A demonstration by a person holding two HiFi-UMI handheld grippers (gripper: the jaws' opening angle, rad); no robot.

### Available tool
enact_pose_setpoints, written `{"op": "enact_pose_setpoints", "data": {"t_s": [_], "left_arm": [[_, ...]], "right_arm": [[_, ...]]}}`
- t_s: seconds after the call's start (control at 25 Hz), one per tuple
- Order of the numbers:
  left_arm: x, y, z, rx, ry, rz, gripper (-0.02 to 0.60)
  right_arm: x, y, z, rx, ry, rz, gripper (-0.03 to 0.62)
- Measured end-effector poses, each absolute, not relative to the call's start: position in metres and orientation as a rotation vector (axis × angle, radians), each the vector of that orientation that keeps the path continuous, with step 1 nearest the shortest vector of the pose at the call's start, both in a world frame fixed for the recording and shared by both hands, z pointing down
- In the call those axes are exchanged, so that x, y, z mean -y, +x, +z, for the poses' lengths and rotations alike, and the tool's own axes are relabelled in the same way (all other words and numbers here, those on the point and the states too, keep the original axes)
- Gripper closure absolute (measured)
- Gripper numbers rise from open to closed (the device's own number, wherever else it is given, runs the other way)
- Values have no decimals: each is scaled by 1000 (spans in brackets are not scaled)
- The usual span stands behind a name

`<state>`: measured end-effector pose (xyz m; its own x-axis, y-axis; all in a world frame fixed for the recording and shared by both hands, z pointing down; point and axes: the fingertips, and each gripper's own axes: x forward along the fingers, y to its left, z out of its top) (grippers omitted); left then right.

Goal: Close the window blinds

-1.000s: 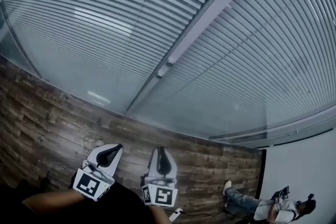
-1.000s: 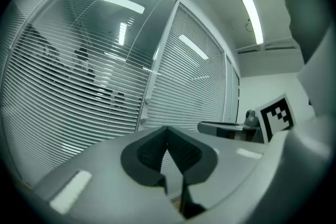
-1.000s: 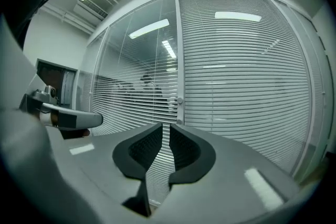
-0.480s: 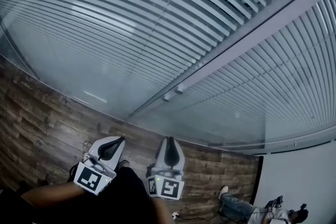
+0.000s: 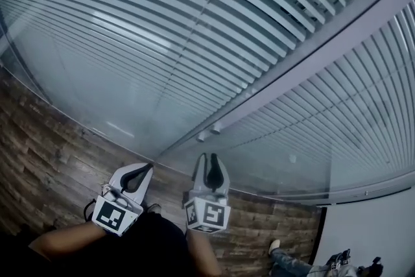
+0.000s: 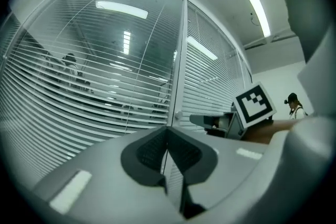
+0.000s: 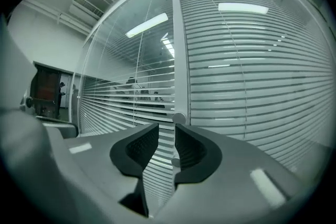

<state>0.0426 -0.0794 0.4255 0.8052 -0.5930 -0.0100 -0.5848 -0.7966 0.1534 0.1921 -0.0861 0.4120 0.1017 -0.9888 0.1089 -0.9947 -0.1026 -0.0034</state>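
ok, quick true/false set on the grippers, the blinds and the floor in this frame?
1. The right gripper is clamped on a knob. False: its jaws stand apart, having just been opening, with nothing between them; the knob sits ahead on the post.
2. The left gripper has its jaws together and holds nothing. True.
3. Blinds hang on both sides of the post. True.
4. The floor is grey carpet. False: it is wood-look planking.
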Motion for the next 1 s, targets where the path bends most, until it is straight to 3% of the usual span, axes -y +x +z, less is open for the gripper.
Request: {"op": "enact_pose_setpoints", "data": {"t_s": [0.4, 1.0], "left_arm": [[99, 39, 427, 964, 2839, -92, 580], [120, 31, 440, 995, 2809, -65, 580]], "right_arm": [[122, 222, 405, 1944, 2380, 137, 463], [144, 222, 408, 1872, 2321, 3, 465]]}}
